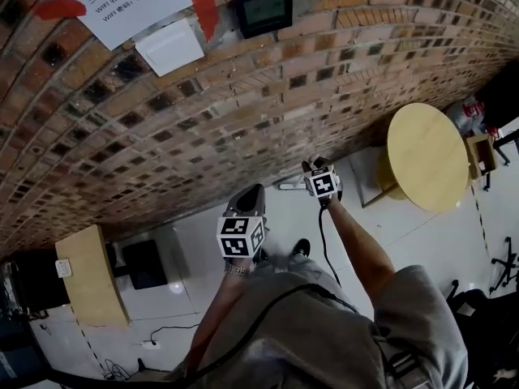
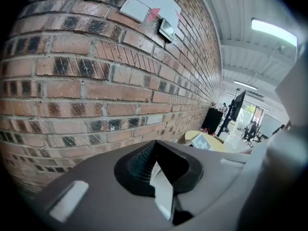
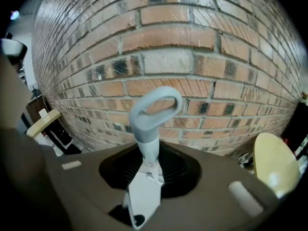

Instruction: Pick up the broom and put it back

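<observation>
Head view
Left gripper (image 1: 250, 197): held low in front of the person and aimed at the brick wall (image 1: 243, 96), clear of it.
Right gripper (image 1: 316, 168): just right of the left gripper and a little further ahead, nearer the foot of the wall. The broom cannot be picked out from up here.
Round table (image 1: 430, 156): well off to the right of both grippers, on the pale floor (image 1: 280, 217).
On the wall: papers (image 1: 130, 2) and a small dark screen (image 1: 263, 10), far beyond the fingertips.

Left gripper view
Left fingers (image 2: 162, 191): clenched together with nothing between them.
Beyond the fingertips: plain brick, apart from the tips. The screen and papers sit above and to the right of the fingers.
Right of the fingers: a slice of the round table, further along the wall.

Right gripper view
Right fingers (image 3: 142, 196): grasping the broom (image 3: 155, 105), pinched on its grey handle.
Broom: the handle rises straight out from between the fingers. Its looped end stands just past the fingertips, in front of the bricks. Whether the loop touches the wall, I cannot tell.
Right of the fingers: the round table, low and off to the side.
</observation>
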A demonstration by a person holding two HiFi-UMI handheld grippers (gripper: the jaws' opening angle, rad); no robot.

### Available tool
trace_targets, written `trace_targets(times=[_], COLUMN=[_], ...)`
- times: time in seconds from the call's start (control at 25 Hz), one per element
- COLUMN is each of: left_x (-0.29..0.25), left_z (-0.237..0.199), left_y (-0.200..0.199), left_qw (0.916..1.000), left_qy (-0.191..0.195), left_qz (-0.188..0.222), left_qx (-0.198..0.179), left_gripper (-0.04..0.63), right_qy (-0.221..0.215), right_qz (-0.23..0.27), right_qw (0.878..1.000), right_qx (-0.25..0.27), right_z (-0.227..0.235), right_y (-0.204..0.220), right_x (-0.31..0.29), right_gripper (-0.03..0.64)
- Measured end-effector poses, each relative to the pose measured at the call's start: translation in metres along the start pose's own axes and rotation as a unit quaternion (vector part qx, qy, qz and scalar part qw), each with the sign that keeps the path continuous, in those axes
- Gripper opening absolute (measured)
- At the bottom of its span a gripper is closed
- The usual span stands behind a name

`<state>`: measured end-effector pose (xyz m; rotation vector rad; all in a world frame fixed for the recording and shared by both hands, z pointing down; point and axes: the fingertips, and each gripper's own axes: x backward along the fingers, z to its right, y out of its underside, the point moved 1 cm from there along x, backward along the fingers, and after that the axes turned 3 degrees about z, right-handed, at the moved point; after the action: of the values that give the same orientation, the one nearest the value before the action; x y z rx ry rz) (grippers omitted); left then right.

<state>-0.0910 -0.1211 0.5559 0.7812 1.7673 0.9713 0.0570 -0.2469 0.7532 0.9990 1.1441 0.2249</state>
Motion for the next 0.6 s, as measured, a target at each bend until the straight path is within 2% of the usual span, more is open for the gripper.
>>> trace_targets(times=[0.16, 0.6], left_x=[0.001, -0.007], left_z=[0.000, 0.008], left_y=[-0.011, -0.031], left_qw=[0.9998, 0.9982], left_qy=[0.013, 0.037], left_qz=[0.015, 0.036], left_qx=[-0.006, -0.030], left_gripper=[0.005, 0.005], right_qy=[0.007, -0.030], right_qz=[0.038, 0.122], right_qw=[0.999, 0.992], right_qx=[-0.016, -0.024], right_z=[-0.019, -0.095], right_y=[-0.027, -0.113], right_x=[0.049, 0.167], right_gripper=[0.098, 0.098])
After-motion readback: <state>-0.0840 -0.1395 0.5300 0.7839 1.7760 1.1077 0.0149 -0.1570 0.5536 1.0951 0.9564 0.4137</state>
